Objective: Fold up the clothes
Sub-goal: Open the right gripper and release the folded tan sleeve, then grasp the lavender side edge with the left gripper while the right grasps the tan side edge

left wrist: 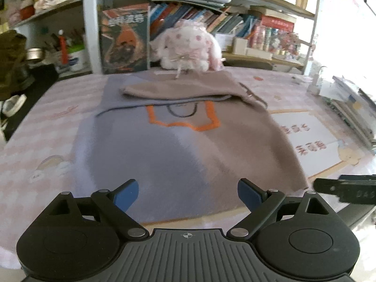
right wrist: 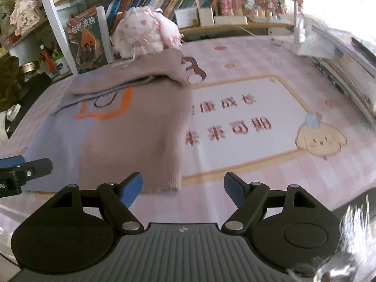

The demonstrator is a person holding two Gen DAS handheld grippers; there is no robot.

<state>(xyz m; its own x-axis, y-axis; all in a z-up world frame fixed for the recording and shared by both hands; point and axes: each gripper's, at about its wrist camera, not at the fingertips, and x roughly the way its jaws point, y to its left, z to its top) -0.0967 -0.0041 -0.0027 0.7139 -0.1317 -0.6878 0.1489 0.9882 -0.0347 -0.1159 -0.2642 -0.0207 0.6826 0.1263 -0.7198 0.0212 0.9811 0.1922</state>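
A knitted sweater [left wrist: 178, 155], half grey-blue and half brown with an orange outline on the chest, lies flat on the pink desk mat [left wrist: 47, 127]. Its sleeves are folded across the top. My left gripper [left wrist: 188, 196] hovers open over the sweater's near hem, nothing between its blue pads. In the right wrist view the sweater [right wrist: 131, 129] lies to the left, and my right gripper [right wrist: 183, 189] stands open just off its near right corner, over the mat [right wrist: 258, 164]. A finger of each gripper pokes into the other camera's edge.
A pink-and-white plush rabbit [left wrist: 188, 47] sits just behind the sweater, against a shelf of books [left wrist: 206, 16]. Stacked papers and books [left wrist: 352, 108] lie along the right edge of the desk. Clutter and jars [left wrist: 58, 47] fill the left.
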